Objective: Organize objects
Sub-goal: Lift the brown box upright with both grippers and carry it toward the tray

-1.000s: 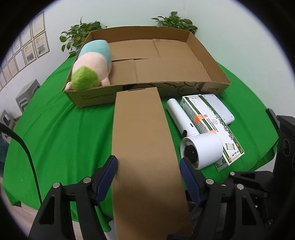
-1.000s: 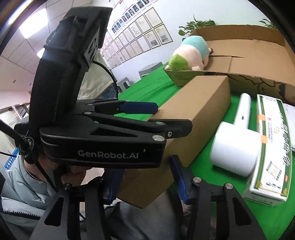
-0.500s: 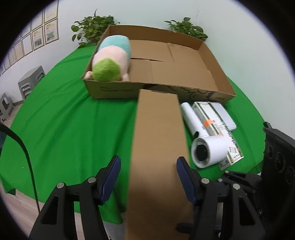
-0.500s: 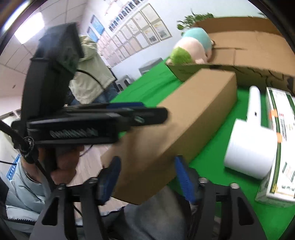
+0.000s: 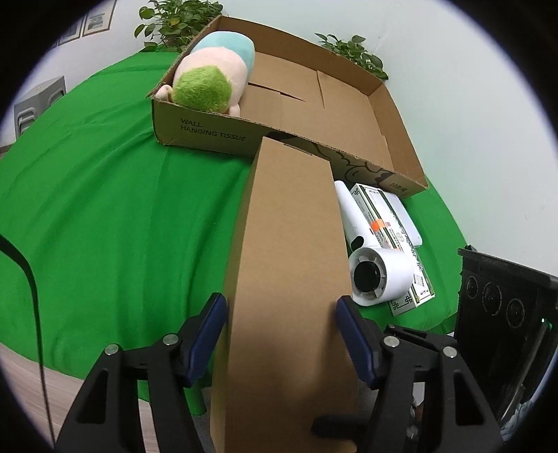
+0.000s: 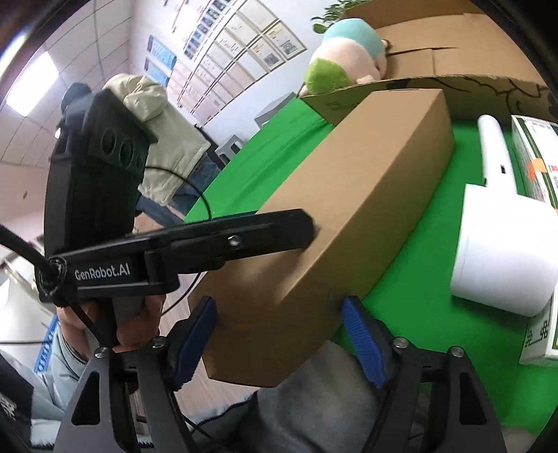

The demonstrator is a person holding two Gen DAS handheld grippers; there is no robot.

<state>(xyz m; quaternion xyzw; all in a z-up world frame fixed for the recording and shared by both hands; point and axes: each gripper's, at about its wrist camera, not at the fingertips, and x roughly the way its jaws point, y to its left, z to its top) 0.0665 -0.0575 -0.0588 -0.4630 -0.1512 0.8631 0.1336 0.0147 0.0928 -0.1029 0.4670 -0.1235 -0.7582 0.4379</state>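
Observation:
A long brown carton (image 5: 289, 265) (image 6: 352, 212) is held lengthwise over the green table's near edge, its far end by the big open cardboard box (image 5: 383, 104). My left gripper (image 5: 280, 334) is shut on the carton's sides near its near end. My right gripper (image 6: 279, 334) straddles the carton's near end from the side; its pads sit at the carton's faces, and contact is unclear. A plush toy (image 5: 209, 83) (image 6: 345, 59) lies in the big box's left end.
A white hair dryer (image 5: 369, 268) (image 6: 498, 240) and a green-and-white flat box (image 5: 394, 240) (image 6: 537, 167) lie right of the carton on the green cloth (image 5: 104, 195). Potted plants (image 5: 174, 21) stand behind the box. A person (image 6: 167, 146) stands at far left.
The carton and both grippers have swung left and lifted slightly. The right gripper has come in around the carton's near end.

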